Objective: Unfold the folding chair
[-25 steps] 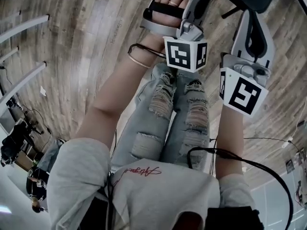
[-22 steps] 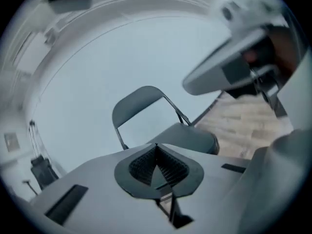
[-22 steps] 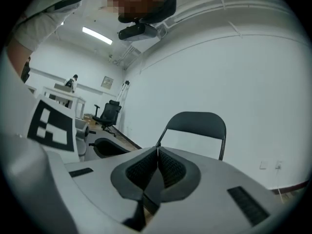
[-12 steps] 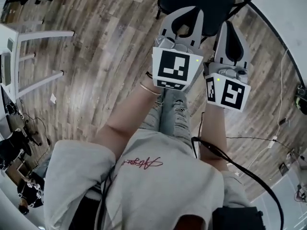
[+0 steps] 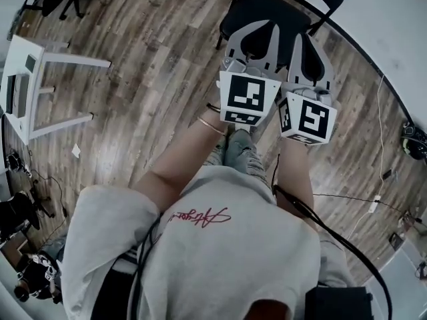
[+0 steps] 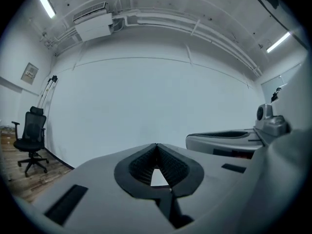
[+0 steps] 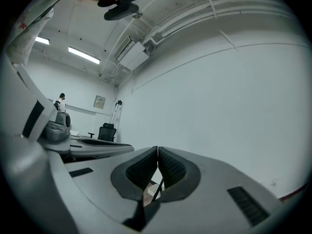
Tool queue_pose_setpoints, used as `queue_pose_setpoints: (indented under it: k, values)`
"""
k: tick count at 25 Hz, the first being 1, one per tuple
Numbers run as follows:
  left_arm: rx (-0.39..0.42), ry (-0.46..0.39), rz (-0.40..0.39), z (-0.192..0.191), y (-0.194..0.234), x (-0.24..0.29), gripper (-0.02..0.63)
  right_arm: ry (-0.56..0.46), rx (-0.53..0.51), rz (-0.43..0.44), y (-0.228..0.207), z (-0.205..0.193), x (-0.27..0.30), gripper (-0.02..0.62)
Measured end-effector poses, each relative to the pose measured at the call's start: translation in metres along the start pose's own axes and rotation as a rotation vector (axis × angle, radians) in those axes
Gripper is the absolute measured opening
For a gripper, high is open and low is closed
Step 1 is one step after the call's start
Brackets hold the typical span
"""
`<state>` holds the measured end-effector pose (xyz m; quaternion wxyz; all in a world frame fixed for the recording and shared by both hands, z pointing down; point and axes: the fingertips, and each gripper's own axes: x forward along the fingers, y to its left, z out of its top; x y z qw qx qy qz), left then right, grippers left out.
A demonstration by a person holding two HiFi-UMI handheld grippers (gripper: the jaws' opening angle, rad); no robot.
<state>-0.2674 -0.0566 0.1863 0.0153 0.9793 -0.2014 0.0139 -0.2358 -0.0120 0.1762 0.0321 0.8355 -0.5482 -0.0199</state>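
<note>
Right at the tips of the left gripper [image 6: 157, 145], the two dark ribbed pads are pressed together with nothing caught between them. Same deal on the right gripper [image 7: 157, 148]: jaws closed tip to tip and empty, though a thin dark bar shows through the little gap lower down and I can't tell what it is. Both gripper views look level at a plain white wall [image 6: 146, 91]. An office chair [image 6: 30, 138] stands off to the left in the left gripper view.

From the head view, the left gripper [image 5: 257, 27] and right gripper [image 5: 308, 40] are held up side by side, nearly touching, marker cubes facing the camera. The folding chair [image 5: 260, 4] stands on the wood floor [image 5: 153, 52] just past them. Its black seat faces up and its backrest is toward the wall, so it looks opened out. Neither gripper is touching it. A white table [image 5: 37, 79] stands well off to the left, and cables [image 5: 383, 179] trail on the floor at the right.
</note>
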Motion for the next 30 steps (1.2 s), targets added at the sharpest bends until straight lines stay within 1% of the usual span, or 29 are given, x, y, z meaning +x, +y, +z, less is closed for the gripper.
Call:
queue_pose_setpoints:
  k: [5, 9, 12, 17, 30]
  values:
    - [0.015, -0.033, -0.014, 0.017, -0.009, -0.006, 0.015, -0.016, 0.030, -0.015, -0.008, 0.011, -0.008, 0.017]
    - [0.024, -0.048, -0.031, 0.027, -0.020, -0.008, 0.014, -0.030, 0.035, -0.032, -0.017, 0.020, -0.016, 0.017]
    - [0.034, -0.048, -0.038, 0.027, -0.024, -0.010, 0.015, -0.040, 0.034, -0.040, -0.020, 0.025, -0.021, 0.017]
    - [0.027, -0.046, -0.043, 0.028, -0.023, -0.013, 0.015, -0.056, 0.013, -0.047, -0.020, 0.034, -0.023, 0.017]
    - [0.042, -0.058, -0.068, 0.034, -0.026, -0.012, 0.014, -0.072, 0.003, -0.056, -0.018, 0.040, -0.021, 0.017]
